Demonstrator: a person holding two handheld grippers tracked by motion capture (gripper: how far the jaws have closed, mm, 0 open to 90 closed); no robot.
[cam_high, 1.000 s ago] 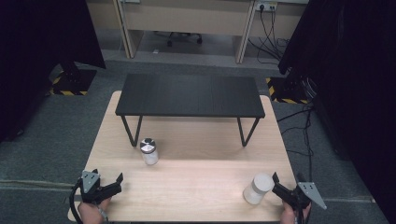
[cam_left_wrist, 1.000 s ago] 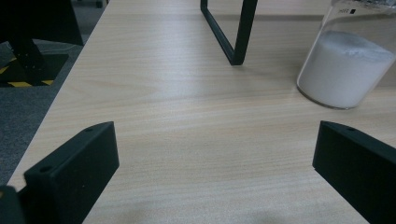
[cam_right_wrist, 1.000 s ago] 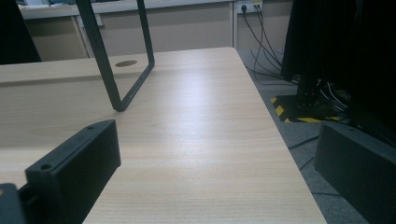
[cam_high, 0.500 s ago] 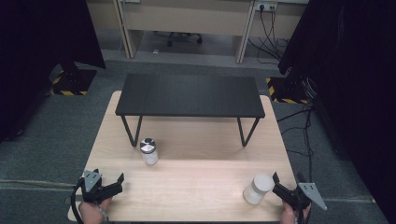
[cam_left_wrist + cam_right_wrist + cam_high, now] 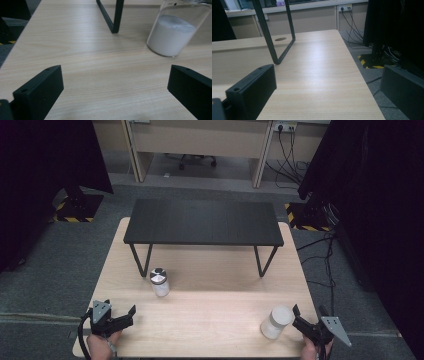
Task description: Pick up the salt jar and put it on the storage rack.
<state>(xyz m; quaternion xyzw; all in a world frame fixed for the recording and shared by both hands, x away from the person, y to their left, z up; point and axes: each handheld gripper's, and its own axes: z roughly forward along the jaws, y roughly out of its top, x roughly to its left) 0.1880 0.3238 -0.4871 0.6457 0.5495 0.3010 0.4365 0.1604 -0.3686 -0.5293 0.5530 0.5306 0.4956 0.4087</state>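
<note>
Two jars stand on the light wooden bench (image 5: 210, 320). The left jar (image 5: 160, 282) is clear glass with a metal lid, about half full of white powder, and stands upright just in front of the left legs of a black rack (image 5: 202, 221) that spans the far half of the bench. The right jar (image 5: 276, 322), white with a white lid, stands upright near the front right corner.

The left gripper (image 5: 126, 316) sits low over the front left corner, held by a hand (image 5: 101, 343) at the bench edge. Its fingers (image 5: 40, 93) are spread wide with nothing between them, only bare wood. In the left gripper view the left jar (image 5: 175, 32) stands ahead and to the right, well apart from the fingers, next to a rack leg (image 5: 113, 16).

The right gripper (image 5: 303, 316) is at the front right corner, just beside the right jar, on its right; whether it touches cannot be told. Its fingers (image 5: 253, 93) are also wide apart and empty. The right gripper view looks along the right edge of the bench (image 5: 319, 75), past a rack leg (image 5: 274, 32), with dark floor and cables beyond.
</note>
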